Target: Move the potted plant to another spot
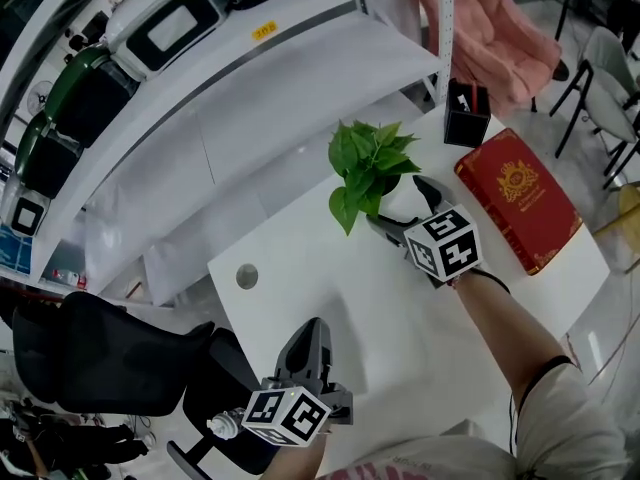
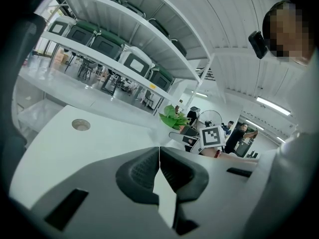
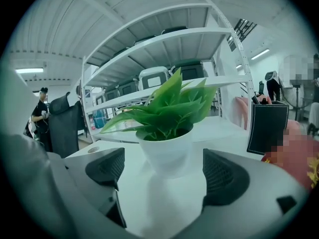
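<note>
The potted plant (image 1: 370,163), green leaves in a small white pot (image 3: 167,151), stands upright on the white table (image 1: 330,308) near its far edge. In the head view the leaves hide the pot. My right gripper (image 1: 398,204) is open, its jaws set wide on either side of the pot's near face, and the pads are clear of it in the right gripper view (image 3: 162,176). My left gripper (image 1: 312,346) hovers at the table's near edge, shut with nothing between its jaws (image 2: 159,166), well away from the plant.
A red book (image 1: 520,198) lies to the right of the plant, with a black pen holder (image 1: 467,113) behind it. White shelving (image 1: 250,98) with cases runs along the table's far side. There is a round cable hole (image 1: 247,276) in the tabletop and a black chair (image 1: 110,368) at the lower left.
</note>
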A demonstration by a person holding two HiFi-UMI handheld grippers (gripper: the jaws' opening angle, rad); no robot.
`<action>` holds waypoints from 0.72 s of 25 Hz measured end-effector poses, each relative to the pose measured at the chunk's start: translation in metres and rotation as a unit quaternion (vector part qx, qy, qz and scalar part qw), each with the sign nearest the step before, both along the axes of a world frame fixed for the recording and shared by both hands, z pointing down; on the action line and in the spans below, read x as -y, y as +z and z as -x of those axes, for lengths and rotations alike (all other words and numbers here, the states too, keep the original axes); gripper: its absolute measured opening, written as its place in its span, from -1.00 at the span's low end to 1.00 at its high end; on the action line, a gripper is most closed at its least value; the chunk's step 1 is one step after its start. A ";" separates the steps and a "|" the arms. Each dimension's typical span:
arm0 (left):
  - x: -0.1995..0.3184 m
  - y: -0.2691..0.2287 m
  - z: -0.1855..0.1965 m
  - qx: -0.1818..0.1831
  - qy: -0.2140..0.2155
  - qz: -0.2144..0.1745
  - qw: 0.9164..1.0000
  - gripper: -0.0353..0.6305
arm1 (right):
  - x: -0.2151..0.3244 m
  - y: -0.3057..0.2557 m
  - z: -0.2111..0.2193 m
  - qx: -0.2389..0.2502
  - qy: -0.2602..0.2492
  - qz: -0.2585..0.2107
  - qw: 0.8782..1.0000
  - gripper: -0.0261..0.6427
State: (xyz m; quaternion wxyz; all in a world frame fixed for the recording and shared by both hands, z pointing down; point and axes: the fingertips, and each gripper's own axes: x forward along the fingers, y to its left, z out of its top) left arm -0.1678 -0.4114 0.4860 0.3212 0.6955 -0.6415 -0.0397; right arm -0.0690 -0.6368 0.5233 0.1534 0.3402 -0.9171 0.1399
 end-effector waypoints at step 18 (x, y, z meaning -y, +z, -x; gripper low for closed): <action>-0.015 0.015 0.008 0.010 -0.014 0.022 1.000 -0.82 | 0.024 0.000 0.019 -0.006 0.007 -0.055 0.998 0.59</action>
